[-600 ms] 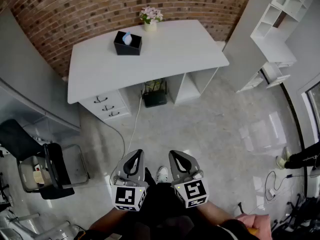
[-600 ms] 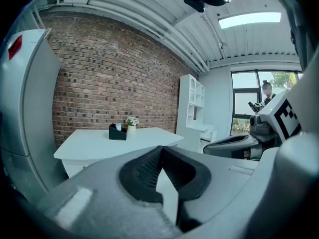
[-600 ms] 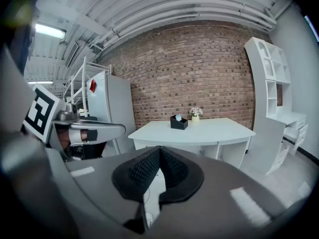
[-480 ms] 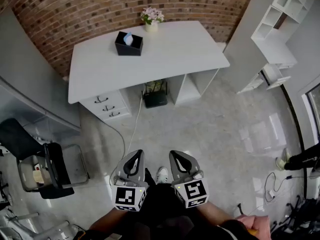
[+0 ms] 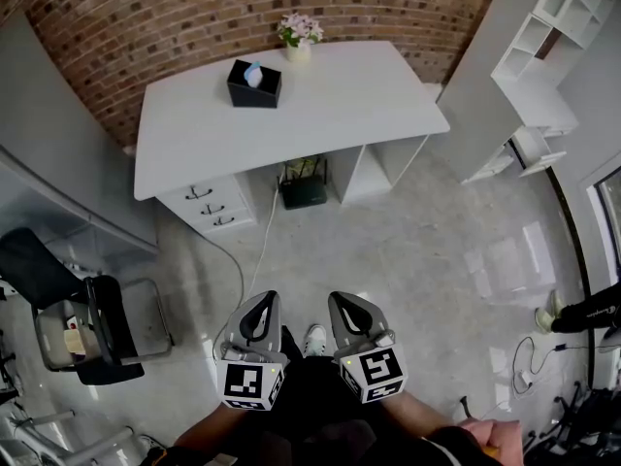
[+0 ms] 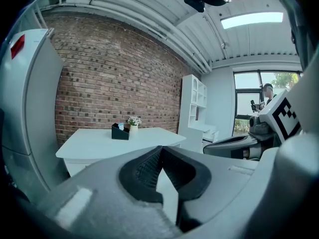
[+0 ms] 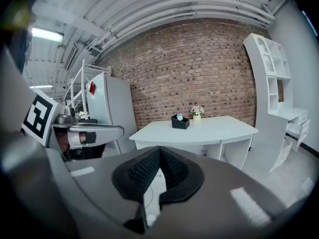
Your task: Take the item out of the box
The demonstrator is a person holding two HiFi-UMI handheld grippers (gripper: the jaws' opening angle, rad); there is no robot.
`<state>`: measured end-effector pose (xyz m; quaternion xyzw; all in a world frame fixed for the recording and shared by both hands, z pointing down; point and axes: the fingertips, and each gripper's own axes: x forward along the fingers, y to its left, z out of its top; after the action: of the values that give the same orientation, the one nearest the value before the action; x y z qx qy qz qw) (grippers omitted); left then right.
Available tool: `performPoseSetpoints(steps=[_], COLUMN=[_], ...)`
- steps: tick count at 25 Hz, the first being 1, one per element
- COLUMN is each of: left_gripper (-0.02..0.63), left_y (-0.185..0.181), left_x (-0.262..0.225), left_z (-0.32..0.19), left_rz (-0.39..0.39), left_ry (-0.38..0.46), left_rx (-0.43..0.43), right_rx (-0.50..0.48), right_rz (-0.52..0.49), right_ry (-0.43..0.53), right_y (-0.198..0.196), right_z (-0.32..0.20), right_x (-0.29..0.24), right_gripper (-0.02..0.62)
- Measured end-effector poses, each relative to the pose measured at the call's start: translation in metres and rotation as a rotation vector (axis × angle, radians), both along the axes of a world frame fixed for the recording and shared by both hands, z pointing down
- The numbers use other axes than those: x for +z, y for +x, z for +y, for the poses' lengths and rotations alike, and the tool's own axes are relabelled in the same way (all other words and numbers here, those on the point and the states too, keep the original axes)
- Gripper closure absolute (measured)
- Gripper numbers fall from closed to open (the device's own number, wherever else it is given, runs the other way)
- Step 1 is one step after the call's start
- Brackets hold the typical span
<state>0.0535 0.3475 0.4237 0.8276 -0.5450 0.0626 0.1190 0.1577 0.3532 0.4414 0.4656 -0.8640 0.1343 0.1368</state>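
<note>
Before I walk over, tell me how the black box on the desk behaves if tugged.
The black box looks small and stands free on the smooth white desk, so it will probably slide or lift with the pull. It is low and wide, so tipping seems unlikely.

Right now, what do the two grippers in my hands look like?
They match. The left gripper and the right gripper have smooth light-grey shells that taper to a rounded tip, and black ribbed pads line the inside of the jaws. Each carries a white cube printed with black square markers at the end nearest you. You wear dark clothing.
</note>
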Motion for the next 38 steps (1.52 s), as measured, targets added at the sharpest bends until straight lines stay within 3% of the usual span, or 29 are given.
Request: performPoseSetpoints(steps=[10,38], left_gripper=[0.603,0.603], left_y=[-0.017,-0.111], left_x=[0.007,-0.003], left_z=[-0.019,-0.146], left_rz=[0.012,0.058], left_ry=[-0.011,0.002], left_rx=[-0.001,0.057], right_rx=[0.015,0.120], right_rz=[-0.012,0.019], right_ry=[-0.020,-0.008], right_y=[-0.016,-0.102], right_z=[-0.021,-0.146], right_x=[0.004,-0.012], right_gripper=[0.594,0.594])
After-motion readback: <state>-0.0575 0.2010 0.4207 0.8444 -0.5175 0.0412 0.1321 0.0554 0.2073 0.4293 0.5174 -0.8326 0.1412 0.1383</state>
